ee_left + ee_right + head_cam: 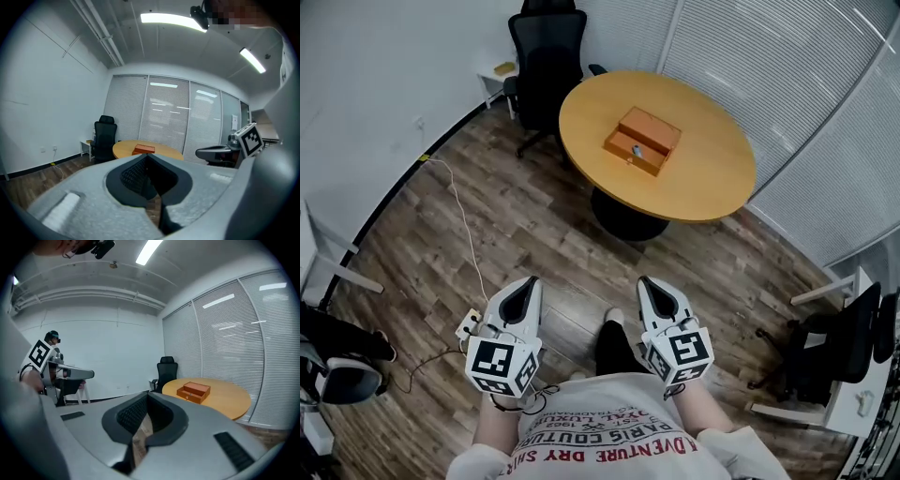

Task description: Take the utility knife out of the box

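Note:
An orange box (640,141) lies on the round wooden table (712,178) across the room, also seen as the box (143,149) and the box (193,392) in the two gripper views. A small grey spot shows on its near side; no utility knife can be made out. My left gripper (523,292) and right gripper (657,294) are held side by side low in the head view, over the wooden floor and well short of the table. Both point toward the table. The jaws of each are shut with nothing between them.
A black office chair (546,56) stands behind the table by a small white side table (495,75). A white cable (465,225) runs over the floor to a power strip (469,325) by my left gripper. Another dark chair (839,345) and a white desk stand at right. Blinds line the far wall.

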`<state>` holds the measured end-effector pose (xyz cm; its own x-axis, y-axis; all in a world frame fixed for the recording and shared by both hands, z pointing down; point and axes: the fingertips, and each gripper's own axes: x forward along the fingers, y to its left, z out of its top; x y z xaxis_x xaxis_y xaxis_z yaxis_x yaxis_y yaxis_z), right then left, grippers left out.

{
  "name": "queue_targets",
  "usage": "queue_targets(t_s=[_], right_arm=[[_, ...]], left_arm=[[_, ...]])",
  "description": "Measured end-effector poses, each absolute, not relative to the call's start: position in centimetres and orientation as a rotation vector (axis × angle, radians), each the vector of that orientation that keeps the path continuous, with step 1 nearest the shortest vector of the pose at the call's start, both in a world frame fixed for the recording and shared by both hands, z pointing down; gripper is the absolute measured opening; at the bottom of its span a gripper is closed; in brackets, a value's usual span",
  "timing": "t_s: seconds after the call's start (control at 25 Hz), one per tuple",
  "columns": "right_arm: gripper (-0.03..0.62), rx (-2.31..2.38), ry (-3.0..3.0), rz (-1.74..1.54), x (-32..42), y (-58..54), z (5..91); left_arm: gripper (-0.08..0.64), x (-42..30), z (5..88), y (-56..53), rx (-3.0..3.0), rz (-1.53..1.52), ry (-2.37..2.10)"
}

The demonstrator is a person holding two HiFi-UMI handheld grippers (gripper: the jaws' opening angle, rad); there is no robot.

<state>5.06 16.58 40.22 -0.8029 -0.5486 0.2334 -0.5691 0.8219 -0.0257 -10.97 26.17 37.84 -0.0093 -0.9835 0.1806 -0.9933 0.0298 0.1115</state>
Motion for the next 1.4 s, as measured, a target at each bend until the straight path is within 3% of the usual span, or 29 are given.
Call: queue_targets(t_s=[0.4, 0.72, 1.04, 1.4], right_arm=[[0.009, 0.792, -2.861, 0.118, 1.1, 0.5, 37.9], [0.008, 0.838, -2.889, 0.153, 1.8, -12.7, 37.8], [0.008, 0.92, -2.82, 0.217, 2.1, -20.7, 40.3], [0.008, 1.179, -2.704, 0.31, -1.5, -28.5, 41.7]], left_arm=[[-0.006, -15.3, 36.0, 12.4, 1.959, 0.067, -2.189], [-0.006, -14.2, 36.0, -1.6, 2.026, 0.168, -2.172], [-0.006, -13.5, 37.8, -10.8, 2.132, 0.208, -2.041], [-0.006, -19.0, 38.0, -22.7, 2.302, 0.235, -1.816]])
